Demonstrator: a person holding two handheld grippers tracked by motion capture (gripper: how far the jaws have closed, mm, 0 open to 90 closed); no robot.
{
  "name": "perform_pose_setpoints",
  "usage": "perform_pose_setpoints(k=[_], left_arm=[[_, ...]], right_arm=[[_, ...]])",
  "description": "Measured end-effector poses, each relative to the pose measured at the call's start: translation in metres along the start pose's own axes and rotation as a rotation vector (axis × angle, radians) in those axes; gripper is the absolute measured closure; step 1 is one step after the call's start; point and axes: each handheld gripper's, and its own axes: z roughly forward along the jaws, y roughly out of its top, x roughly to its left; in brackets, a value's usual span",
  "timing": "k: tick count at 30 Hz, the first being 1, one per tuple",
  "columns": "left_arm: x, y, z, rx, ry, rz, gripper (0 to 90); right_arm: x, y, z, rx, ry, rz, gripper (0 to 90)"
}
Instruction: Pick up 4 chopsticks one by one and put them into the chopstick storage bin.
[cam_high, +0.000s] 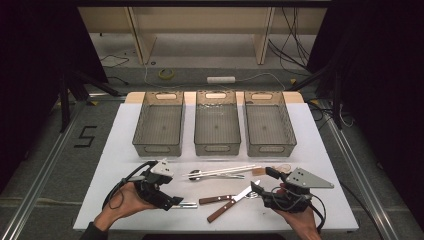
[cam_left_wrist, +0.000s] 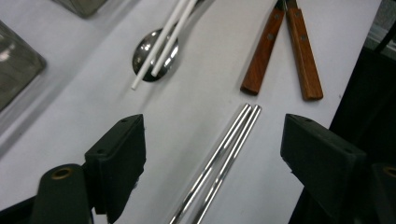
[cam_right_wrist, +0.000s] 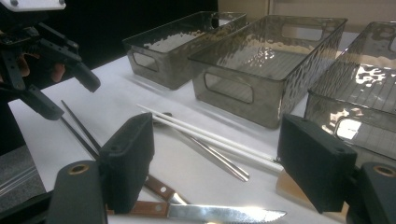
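Observation:
A pair of metal chopsticks (cam_left_wrist: 224, 154) lies on the white table (cam_high: 125, 150) between the jaws of my left gripper (cam_left_wrist: 212, 135), which stand wide apart and touch nothing. In the high view the left gripper (cam_high: 172, 197) hovers low at the front left, over the metal chopsticks (cam_high: 187, 204). My right gripper (cam_high: 262, 180) is open at the front right, above the blade of a wood-handled knife (cam_right_wrist: 224, 213). Two such knives (cam_high: 220, 199) lie between the hands. White chopsticks (cam_high: 225, 171) rest across a metal spoon (cam_high: 196, 174).
Three empty grey see-through bins stand in a row at the back: left (cam_high: 156, 148), middle (cam_high: 217, 148), right (cam_high: 271, 148). A pale wooden utensil (cam_high: 280, 167) lies by the right gripper. The table's front edge runs close to both hands.

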Motion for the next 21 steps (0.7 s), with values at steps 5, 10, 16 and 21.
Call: perform_pose_setpoints(k=[5, 10, 16, 21], left_arm=[[-0.001, -0.004, 0.003, 0.076, -0.02, 0.023, 27.4], [-0.005, -0.009, 0.005, 0.141, 0.0, 0.062, 32.3], [-0.006, -0.014, 0.008, 0.222, -0.006, 0.096, 46.3], [-0.006, -0.017, 0.013, 0.271, -0.011, 0.117, 54.5]], right_arm=[[0.0, 0.0, 0.001, 0.011, 0.006, 0.0, 28.4], [0.0, 0.0, 0.001, 0.01, 0.009, 0.0, 28.4], [0.0, 0.0, 0.001, 0.014, 0.014, 0.004, 28.7], [0.001, 0.0, 0.001, 0.01, 0.019, 0.001, 29.0]])
